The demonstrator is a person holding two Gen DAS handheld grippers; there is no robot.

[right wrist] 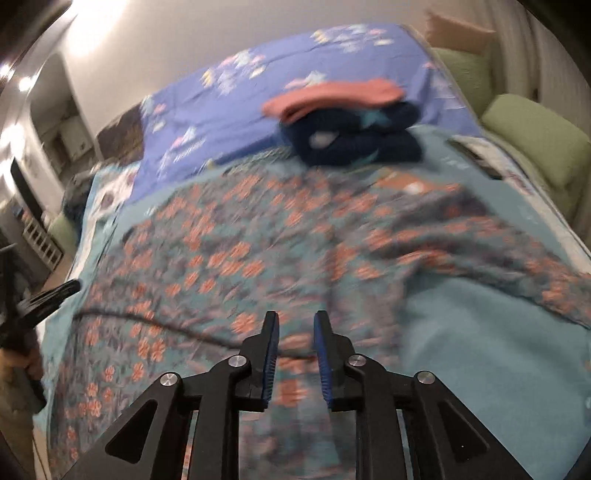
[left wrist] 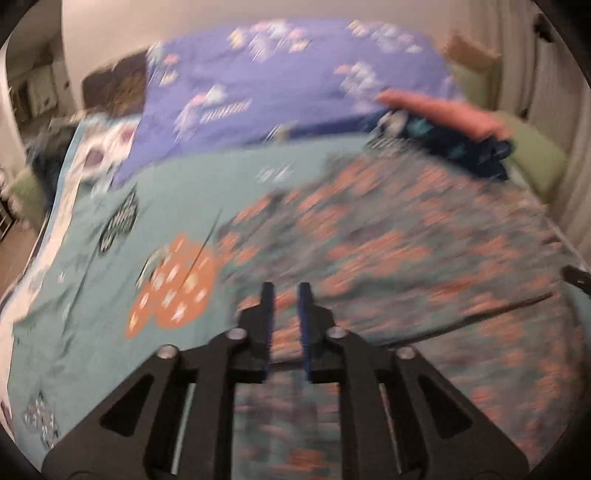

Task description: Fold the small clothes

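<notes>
A teal-grey garment with orange flowers (left wrist: 388,240) (right wrist: 240,251) lies spread flat on the bed's teal sheet (left wrist: 92,332) (right wrist: 480,332). My left gripper (left wrist: 286,290) hovers over its near left edge, jaws a little apart, with only the cloth below showing through the gap. My right gripper (right wrist: 296,319) stands over the garment's near edge, also open with nothing pinched. A dark fold line crosses the cloth just under its fingers. The left gripper (right wrist: 48,295) shows at the left border of the right wrist view, held by a hand (right wrist: 22,365). Both views are motion-blurred.
Behind the garment sits a stack of folded clothes, a pink piece (right wrist: 332,98) on navy ones (right wrist: 351,144). A purple printed cover (left wrist: 277,85) fills the far end of the bed. Green cushions (right wrist: 535,140) and a cardboard box (right wrist: 458,33) line the right side.
</notes>
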